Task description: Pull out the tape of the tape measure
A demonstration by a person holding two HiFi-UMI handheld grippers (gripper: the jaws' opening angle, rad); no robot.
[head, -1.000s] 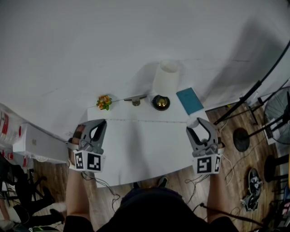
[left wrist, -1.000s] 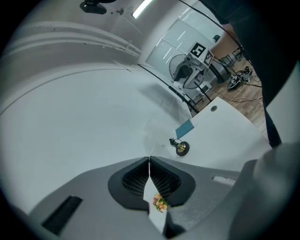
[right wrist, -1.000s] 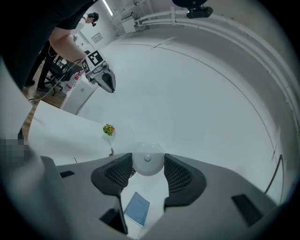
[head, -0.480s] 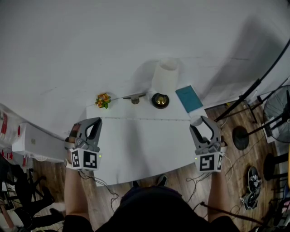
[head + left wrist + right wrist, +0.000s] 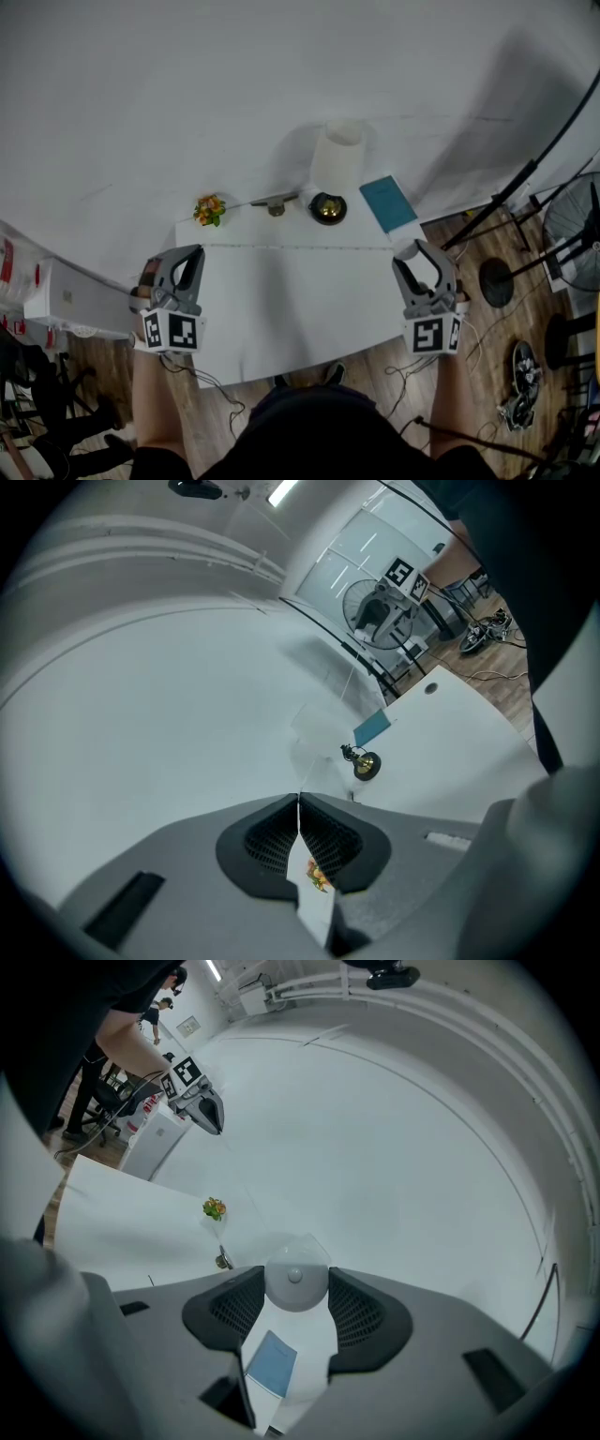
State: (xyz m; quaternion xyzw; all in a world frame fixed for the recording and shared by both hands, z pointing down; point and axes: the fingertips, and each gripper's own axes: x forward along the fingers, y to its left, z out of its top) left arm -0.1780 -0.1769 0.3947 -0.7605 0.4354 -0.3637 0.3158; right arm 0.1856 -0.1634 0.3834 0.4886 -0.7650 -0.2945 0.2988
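Above the table (image 5: 281, 319), your left gripper (image 5: 187, 255) had its jaws shut tight on the thin tape (image 5: 291, 247), and your right gripper's (image 5: 419, 251) jaws stood wide, clamping the round white tape measure (image 5: 296, 1283)

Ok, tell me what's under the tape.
Only bare table shows under the tape. The thin strip of tabletop right beneath it is covered from view.

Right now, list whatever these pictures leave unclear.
- Markings on the tape: head view, too thin to read.
- End of the tape: left gripper view, pinched inside the shut left gripper.
- Sides of the tape measure: right gripper view, covered by the right gripper.
- Small thing by the flowers: head view, too small to name.
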